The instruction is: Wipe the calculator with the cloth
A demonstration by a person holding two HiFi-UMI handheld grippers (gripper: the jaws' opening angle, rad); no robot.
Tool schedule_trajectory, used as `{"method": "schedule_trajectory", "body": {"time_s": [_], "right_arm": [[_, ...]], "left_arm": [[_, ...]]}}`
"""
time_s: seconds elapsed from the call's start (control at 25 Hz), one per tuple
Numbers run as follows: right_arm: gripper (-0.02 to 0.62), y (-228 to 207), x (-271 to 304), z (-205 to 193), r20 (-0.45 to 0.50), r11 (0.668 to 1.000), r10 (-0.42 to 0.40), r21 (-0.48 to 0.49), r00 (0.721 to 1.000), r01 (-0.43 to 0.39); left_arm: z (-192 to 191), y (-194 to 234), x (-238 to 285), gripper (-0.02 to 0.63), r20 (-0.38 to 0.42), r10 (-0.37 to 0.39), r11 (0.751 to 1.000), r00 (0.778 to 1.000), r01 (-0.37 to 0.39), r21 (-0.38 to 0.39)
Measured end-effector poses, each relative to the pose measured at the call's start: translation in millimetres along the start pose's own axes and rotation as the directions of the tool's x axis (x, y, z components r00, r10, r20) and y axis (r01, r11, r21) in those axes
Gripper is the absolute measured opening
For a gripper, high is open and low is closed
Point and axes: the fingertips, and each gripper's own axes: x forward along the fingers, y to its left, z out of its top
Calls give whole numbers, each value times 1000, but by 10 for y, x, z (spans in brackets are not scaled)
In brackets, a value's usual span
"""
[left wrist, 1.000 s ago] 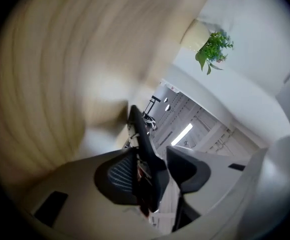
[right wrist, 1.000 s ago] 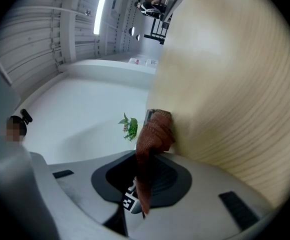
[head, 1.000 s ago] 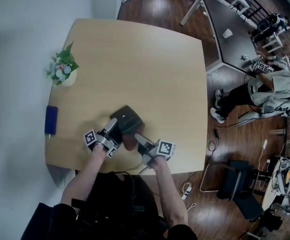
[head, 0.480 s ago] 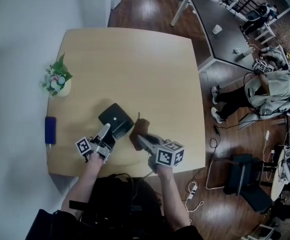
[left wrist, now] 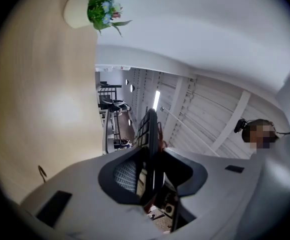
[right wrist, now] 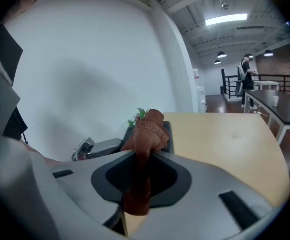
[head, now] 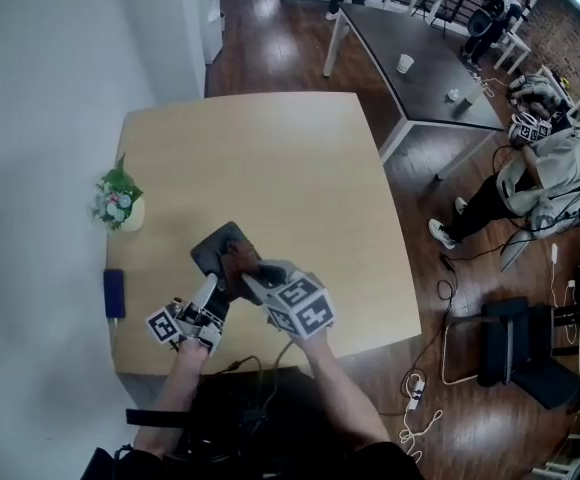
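- Pinching the calculator [left wrist: 149, 134] edge-on, the left gripper [head: 210, 293] has just been closing its jaws on it. It is held up at lower centre of the head view, apparently clear of the table [head: 270, 158].
- The cloth [right wrist: 147, 129] is clamped in the right gripper [right wrist: 141, 169] and bunched ahead of its jaws, just at the calculator.
- The thin edge should be kept firmly gripped, since wiping pressure could twist it loose.
- Light strokes are best drawn across the key face, toward the held end.
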Motion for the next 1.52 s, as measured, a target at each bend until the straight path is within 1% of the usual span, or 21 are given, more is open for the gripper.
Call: {"method": "schedule_trajectory", "body": {"time_s": [0.12, 0.2, 0.24, 0.28, 0.36, 0.44, 0.52, 0.6, 0.72, 0.8, 0.84, 0.92, 0.96, 1.0, 1.08, 1.16, 1.24, 1.32, 1.4, 1.48, 1.52], "right_arm": [[67, -362, -254, 12, 10, 996, -88, 26, 996, 88], [66, -592, -440, -20, 1, 984, -177, 13, 984, 177], [66, -656, -539, -6, 9, 978, -209, 8, 978, 209], [66, -656, -631, 47, 31, 976, -220, 7, 975, 219], [66, -465, -742, 237, 93, 983, -181, -4, 979, 182], [66, -101, -718, 428, 136, 995, -87, -42, 987, 93], [66, 250, -605, 517, 146, 996, 11, -85, 989, 1], [66, 457, -485, 485, 122, 993, 71, -103, 990, -58], [66, 448, -417, 337, 97, 993, 79, -90, 992, -70], [67, 335, -504, 305, 99, 996, 54, -75, 994, -46], [67, 242, -565, 303, 105, 998, 32, -65, 994, -25], [69, -10, -692, 292, 123, 999, -23, -37, 992, 28], [69, -147, -761, 270, 129, 998, -54, -21, 990, 57], [69, -292, -831, 228, 126, 996, -92, -7, 988, 94], [67, -590, -973, 109, 116, 982, -190, 0, 975, 191], [66, -760, -1136, 53, 139, 966, -257, 13, 956, 258], [66, -708, -1275, 116, 203, 965, -261, 24, 944, 262], [66, -498, -1350, 278, 285, 971, -222, -20, 932, 238], [67, -220, -1383, 515, 362, 964, -172, -129, 916, 232], [67, 2, -1340, 715, 395, 929, -146, -259, 907, 262], [67, 86, -1270, 751, 384, 910, -136, -317, 913, 269]], "left_arm": [[-33, -117, -2, 115, -17, -11, 999, 1000, 11, 34], [-45, -157, -7, 115, -7, -22, 999, 1000, 22, 30], [-46, -173, -7, 115, 2, -25, 999, 1000, 25, 23], [-45, -185, -5, 115, 8, -24, 1000, 1000, 24, 19], [-37, -214, 10, 115, 11, -24, 999, 1000, 24, 21], [-38, -271, 58, 115, 2, -29, 999, 1000, 29, 34], [-79, -341, 131, 115, -22, -32, 997, 999, 34, 63], [-153, -431, 202, 115, -47, -38, 994, 998, 43, 102], [-275, -562, 278, 115, -86, -38, 985, 996, 52, 167], [-324, -611, 292, 115, -106, -27, 980, 994, 47, 192], [-327, -630, 289, 115, -106, -26, 981, 994, 46, 190], [-309, -644, 268, 116, -89, -27, 987, 996, 41, 158], [-300, -634, 252, 115, -75, -28, 991, 997, 38, 126], [-289, -617, 234, 117, -54, -34, 996, 998, 38, 82], [-239, -580, 192, 115, 24, -59, 997, 998, 60, -41], [-154, -536, 155, 115, 121, -67, 985, 990, 85, -153], [-92, -507, 139, 115, 180, -48, 973, 982, 86, -213], [-70, -495, 140, 115, 205, -25, 968, 978, 75, -240], [-74, -495, 169, 115, 215, -11, 966, 977, 66, -251], [-91, -529, 243, 115, 215, -10, 965, 976, 65, -252], [-106, -555, 285, 115, 215, -14, 965, 977, 69, -251]]}}
